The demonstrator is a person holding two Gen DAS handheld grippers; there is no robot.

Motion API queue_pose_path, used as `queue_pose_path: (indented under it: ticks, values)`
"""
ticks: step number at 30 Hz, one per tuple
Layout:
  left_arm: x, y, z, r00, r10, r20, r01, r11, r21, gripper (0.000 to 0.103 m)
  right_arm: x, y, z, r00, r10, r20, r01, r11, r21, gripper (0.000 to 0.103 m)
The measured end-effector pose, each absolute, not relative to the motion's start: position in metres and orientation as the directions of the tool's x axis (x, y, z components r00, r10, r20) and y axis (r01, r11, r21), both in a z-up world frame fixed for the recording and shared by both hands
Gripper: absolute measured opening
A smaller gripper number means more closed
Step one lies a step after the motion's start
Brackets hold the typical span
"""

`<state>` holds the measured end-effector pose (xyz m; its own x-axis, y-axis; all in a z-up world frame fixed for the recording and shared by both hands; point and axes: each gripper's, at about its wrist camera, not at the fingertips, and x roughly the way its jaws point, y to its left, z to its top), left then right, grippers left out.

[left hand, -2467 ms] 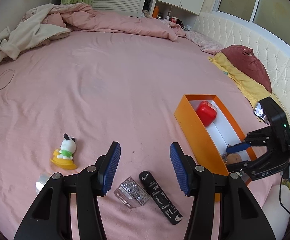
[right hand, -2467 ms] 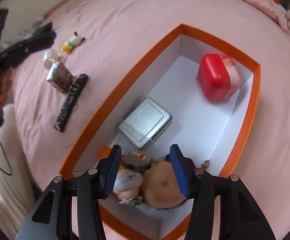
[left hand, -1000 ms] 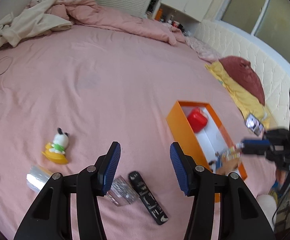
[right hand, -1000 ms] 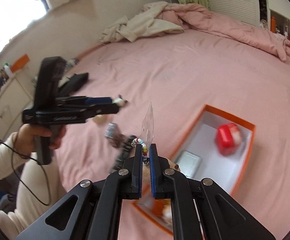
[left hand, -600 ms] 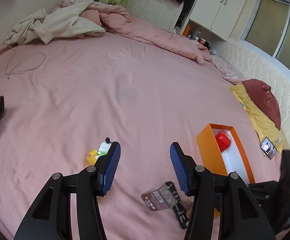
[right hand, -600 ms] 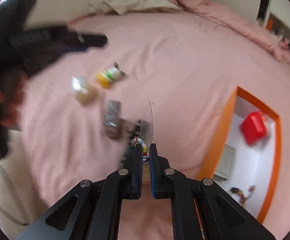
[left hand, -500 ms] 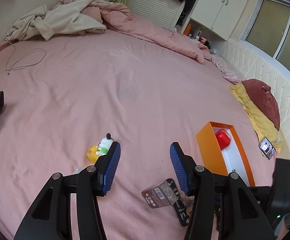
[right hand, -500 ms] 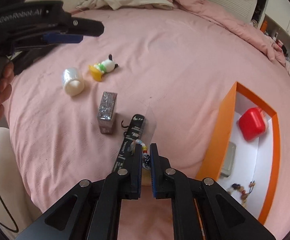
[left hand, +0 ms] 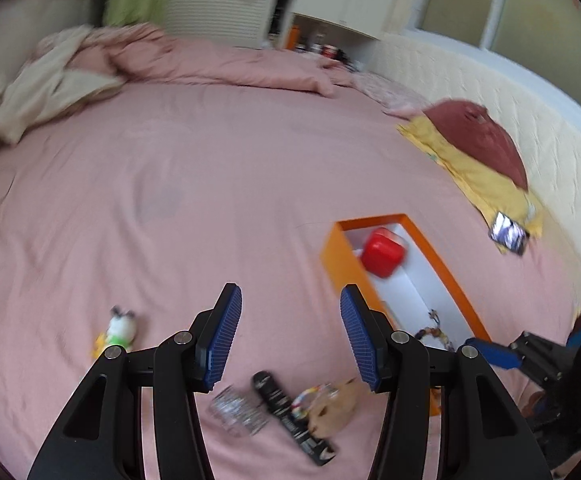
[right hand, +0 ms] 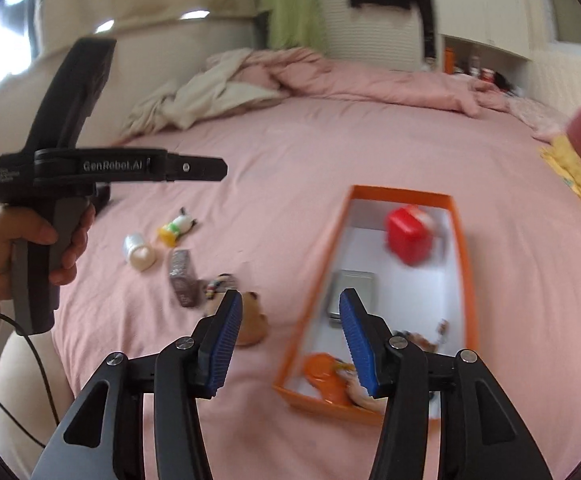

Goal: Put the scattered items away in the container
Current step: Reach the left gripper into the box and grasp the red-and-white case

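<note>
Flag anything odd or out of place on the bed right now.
A brown plush charm with beaded strap lies on the sheet beside the black stick, outside the orange box. Both grippers are open and empty.

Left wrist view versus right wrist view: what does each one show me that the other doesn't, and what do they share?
Only the left wrist view shows the phone lying on the yellow cloth.

Only the right wrist view shows the silver tin and orange piece inside the box, the white roll on the bed, and the hand gripping the left tool.

Both show the orange box with the red case, the dog figurine, the glittery box, the brown plush, and their own open tool: left tool, right tool.
</note>
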<state>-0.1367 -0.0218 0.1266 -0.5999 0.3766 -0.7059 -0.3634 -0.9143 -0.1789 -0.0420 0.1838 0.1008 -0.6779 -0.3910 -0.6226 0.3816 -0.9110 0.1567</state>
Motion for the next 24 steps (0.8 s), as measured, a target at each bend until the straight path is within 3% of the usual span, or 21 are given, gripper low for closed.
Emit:
queue_pose_path:
  ticks: [4,10,15,24]
  values:
    - [-0.143,0.049,0.126,-0.568,0.417,-0.71,-0.509,-0.856,-0.096,0.053,-0.029,0.23,0.1,-0.741,-0.334,-0.582,0.298,-0.941,0.162,0.05]
    - [-0.173,0.125,0.099,-0.456,0.52,-0.722,-0.594,-0.782,-0.188,0.053,-0.018,0.289,0.095,-0.795,-0.255,-0.55,0.161,-0.963,0.214,0.052]
    - [-0.203,0.154,0.07,-0.45,0.426,-0.785,-0.559,-0.82,-0.124,0.053,-0.018,0.309,0.087,-0.792,-0.277,-0.545,0.132,-0.948,0.291,0.053]
    - [-0.228,0.149,0.059,-0.49,0.351,-0.798,-0.516,-0.855,-0.059,0.056,-0.021,0.311,0.088,-0.783,-0.347,-0.517,0.161,-0.915,0.371,0.055]
